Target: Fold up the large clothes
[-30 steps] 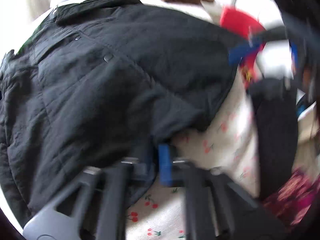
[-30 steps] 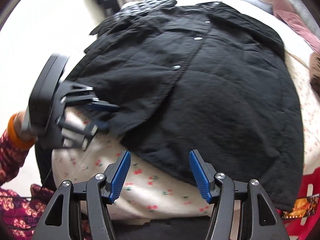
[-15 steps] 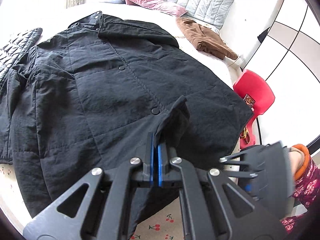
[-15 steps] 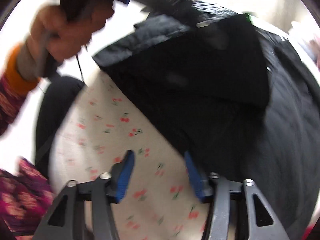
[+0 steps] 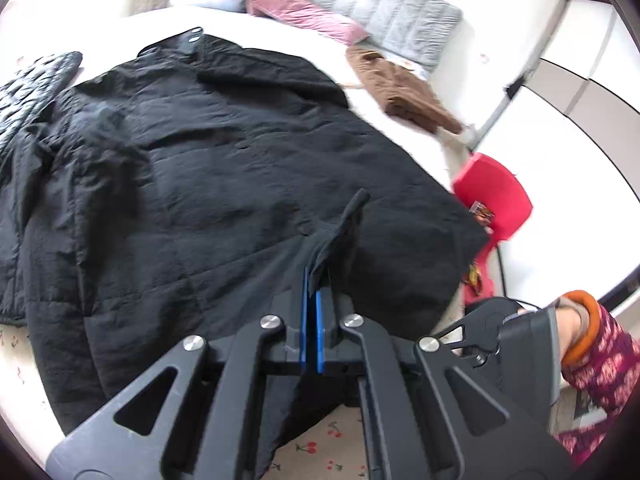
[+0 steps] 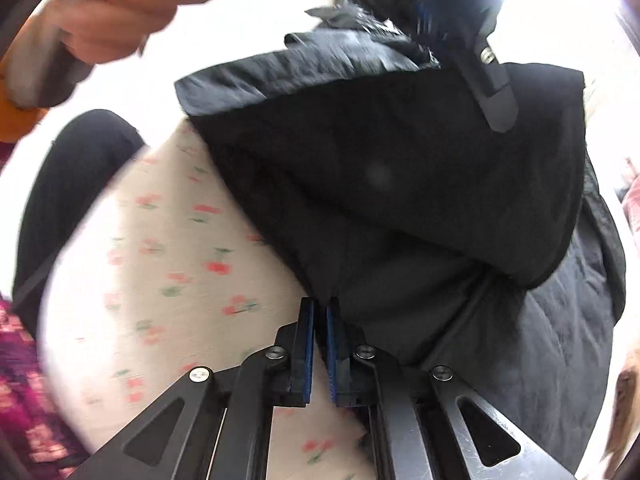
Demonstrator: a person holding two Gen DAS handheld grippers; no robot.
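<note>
Bedding with a cherry print point(image 5: 320, 448) shows at the bottom of the left wrist view, and a black coat point(image 5: 200, 184) covers most of the frame above it. My left gripper point(image 5: 311, 288) sits at lower centre with its blue pads pressed together on a pinch of the coat's hem, which pokes up past the tips. That hold is the same as half a second ago; only the hem looks a little more raised off the bed now. At lower right the right gripper point(image 5: 492, 332) has come in close beside the coat's edge, with a hand point(image 5: 568, 328) and patterned sleeve behind it. A red chair point(image 5: 492, 200) stands at the right, a brown garment point(image 5: 404, 92) at the top.

From the right wrist view, the cherry sheet point(image 6: 168, 248) fills the lower left and the coat point(image 6: 420, 200) the upper right, its lifted flap hanging from the left gripper point(image 6: 424, 20) at the top. My right gripper point(image 6: 318, 312) has just been closing: a second ago it stood wide over the sheet, now the pads are nearly together at the coat's lower edge. Fabric seems to meet the tips, though I cannot see it clearly between them. If it has caught, I judge both hem corners are ready to be carried over for the first fold.
</note>
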